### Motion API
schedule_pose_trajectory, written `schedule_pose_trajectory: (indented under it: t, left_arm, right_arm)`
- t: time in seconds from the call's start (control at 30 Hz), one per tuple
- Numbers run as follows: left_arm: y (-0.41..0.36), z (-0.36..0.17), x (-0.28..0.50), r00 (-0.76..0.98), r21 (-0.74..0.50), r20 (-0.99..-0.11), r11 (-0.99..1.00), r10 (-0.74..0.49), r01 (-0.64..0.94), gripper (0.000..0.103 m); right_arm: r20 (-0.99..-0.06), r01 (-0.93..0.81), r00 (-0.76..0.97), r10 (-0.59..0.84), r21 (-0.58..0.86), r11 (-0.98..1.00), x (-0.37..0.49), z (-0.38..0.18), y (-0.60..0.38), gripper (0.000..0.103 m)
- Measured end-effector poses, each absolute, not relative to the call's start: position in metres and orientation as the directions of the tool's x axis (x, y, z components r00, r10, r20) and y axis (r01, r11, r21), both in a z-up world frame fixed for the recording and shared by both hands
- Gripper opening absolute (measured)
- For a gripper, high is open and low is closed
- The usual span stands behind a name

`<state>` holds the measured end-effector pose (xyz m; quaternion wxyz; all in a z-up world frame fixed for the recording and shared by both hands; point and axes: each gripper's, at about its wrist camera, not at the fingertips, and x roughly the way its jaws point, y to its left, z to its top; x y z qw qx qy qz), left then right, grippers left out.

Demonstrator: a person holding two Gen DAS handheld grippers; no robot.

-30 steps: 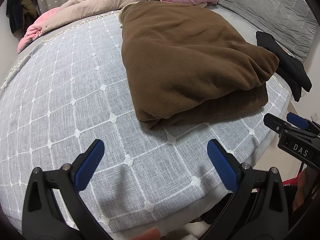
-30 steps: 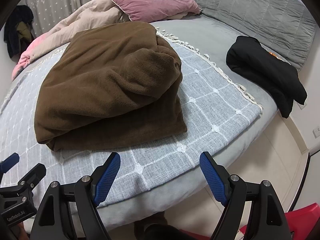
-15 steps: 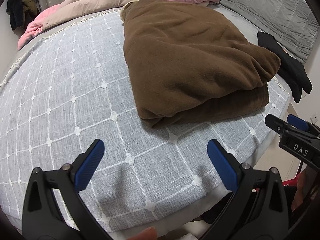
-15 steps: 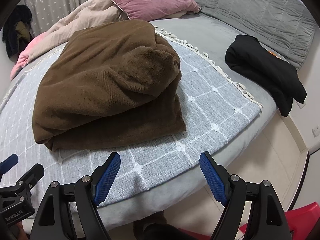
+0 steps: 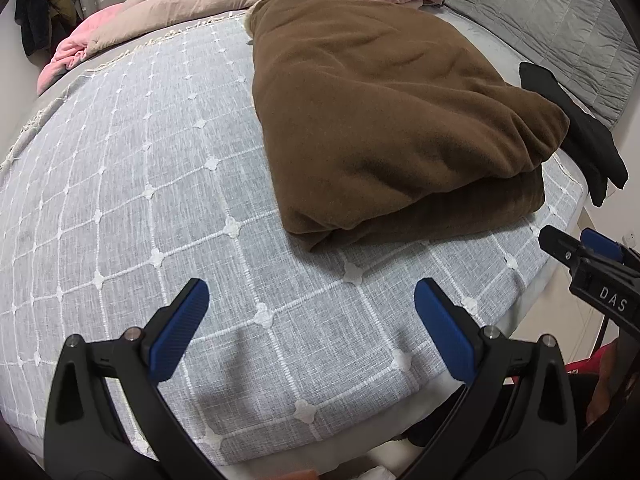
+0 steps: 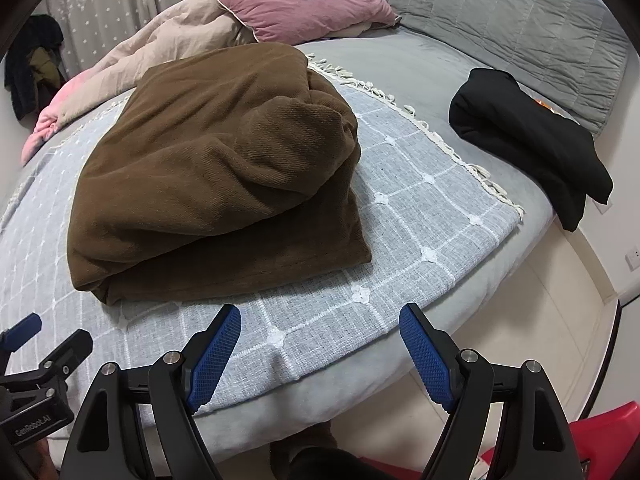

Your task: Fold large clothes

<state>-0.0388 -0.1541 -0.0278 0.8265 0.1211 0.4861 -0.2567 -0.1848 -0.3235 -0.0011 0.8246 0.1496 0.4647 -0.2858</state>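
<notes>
Both your grippers, left gripper [image 5: 308,320] and right gripper [image 6: 320,344], gape empty | brown garment [image 6: 216,176] folded (seemingly finished) | risk: snagging grey throw [image 5: 120,184], toppling the bulging top layer.

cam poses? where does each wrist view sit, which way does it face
Left wrist: on the left gripper, angled down over the bed's near edge; brown garment ahead-right; right gripper at right edge.
Right wrist: on the right gripper, angled down; brown garment ahead-left, black garment right.
Shared: both garments, pink pillow, checked blanket.
</notes>
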Motion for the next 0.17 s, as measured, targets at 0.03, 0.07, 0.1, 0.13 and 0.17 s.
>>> schedule_pose_trajectory:
  t: [0.03, 0.07, 0.1, 0.13, 0.17]
  left_arm:
    - [-0.1537, -0.0275, -0.0394, 0.397, -0.048, -0.865, 0.839, -0.306, 0.543, 0.102]
    - [-0.1531, -0.0269, -0.0399, 0.401, -0.045, -0.864, 0.839, -0.305, 0.542, 0.102]
    - [-0.1525, -0.0263, -0.0398, 0.402, -0.045, -0.863, 0.839, -0.306, 0.542, 0.102]
    - [-0.1511, -0.0255, -0.0389, 0.400, -0.047, -0.863, 0.837, -0.308, 0.544, 0.102]
    - [-0.1488, -0.0247, -0.0379, 0.399, -0.047, -0.864, 0.838, -0.307, 0.544, 0.102]
  right_arm:
    - [-0.852, 0.610, 0.405, -0.332, -0.018, 0.792, -0.1845, -0.0012, -0.3235, 0.083]
    - [-0.852, 0.610, 0.406, -0.330, -0.016, 0.792, -0.1839, -0.0009, -0.3229, 0.083]
    - [-0.853, 0.610, 0.408, -0.327, -0.012, 0.792, -0.1833, -0.0003, -0.3220, 0.083]
    - [-0.853, 0.609, 0.410, -0.324, -0.008, 0.793, -0.1822, -0.0002, -0.3211, 0.083]
    - [-0.853, 0.608, 0.415, -0.317, 0.000, 0.794, -0.1808, 0.0007, -0.3192, 0.083]
